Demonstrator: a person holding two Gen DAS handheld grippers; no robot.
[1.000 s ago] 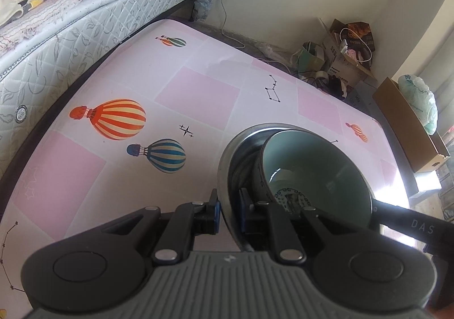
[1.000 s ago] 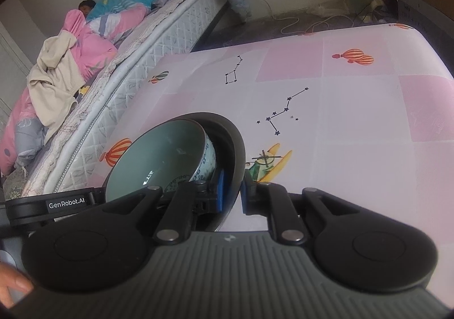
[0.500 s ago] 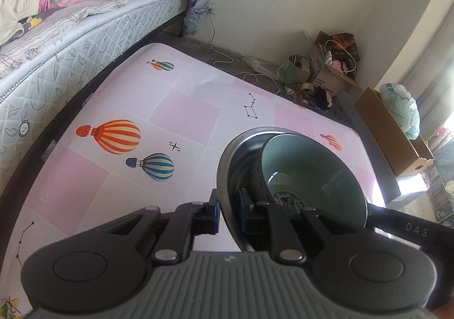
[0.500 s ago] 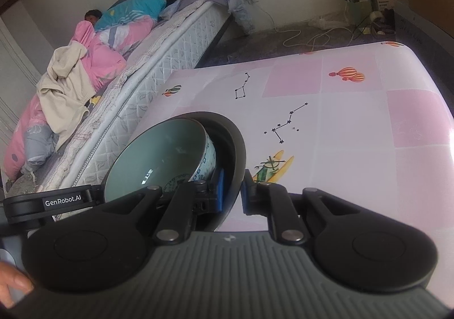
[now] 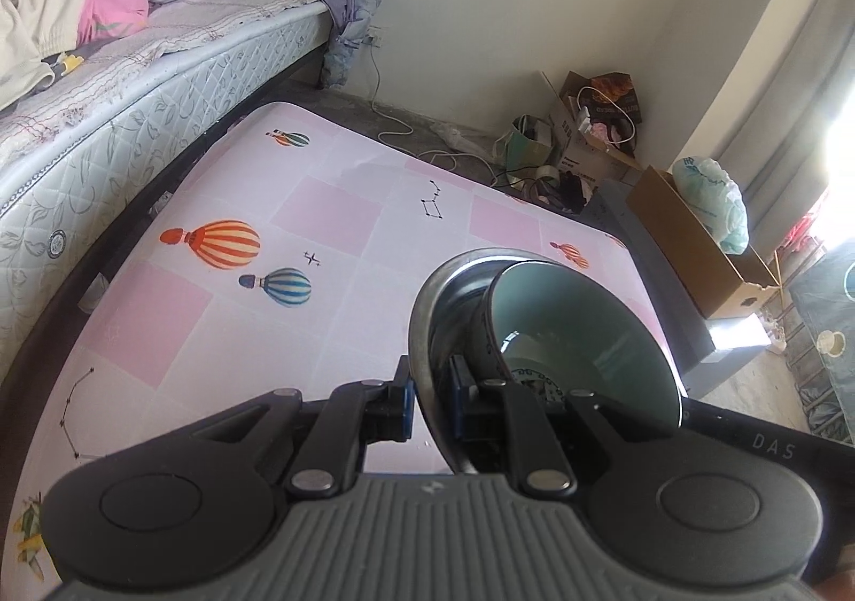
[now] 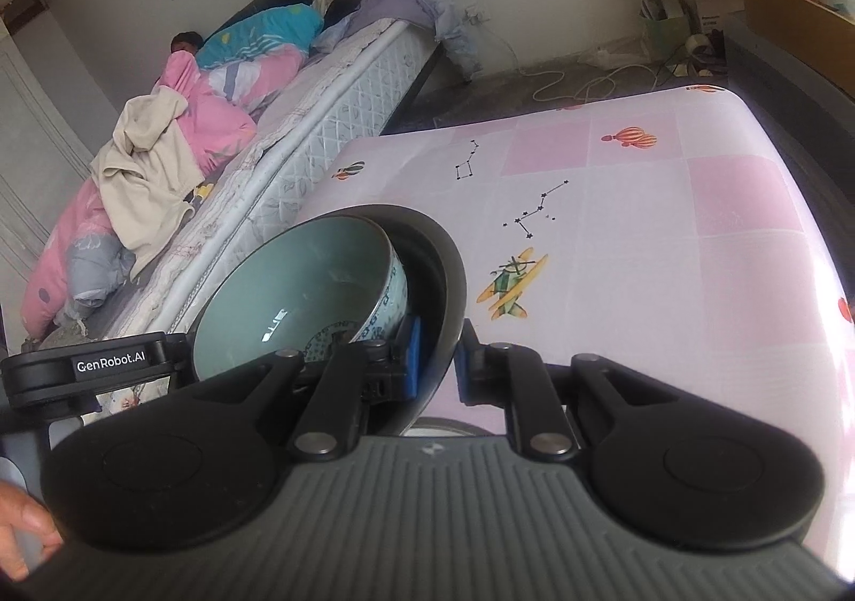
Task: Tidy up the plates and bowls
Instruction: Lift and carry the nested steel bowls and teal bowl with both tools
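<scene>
Plainly, "GenRobot.AI" label (image 6: 110, 365).

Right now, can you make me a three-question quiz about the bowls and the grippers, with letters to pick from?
1. Where is the green bowl?
A. Inside the metal bowl
B. On the bed
C. On the floor

2. What colour is the inside of the inner bowl?
A. Red
B. Pale green
C. Yellow

3. What are the left gripper and right gripper doing?
A. Both wide open over the mat
B. Each shut on the metal bowl's rim
C. Both holding a spoon

Answers:
1 A: the green bowl sits tilted within the metal bowl's wall in both views.
2 B: its glazed inside is pale green.
3 B: in each wrist view the rim passes between the blue pads, one pad inside and one outside.
</scene>
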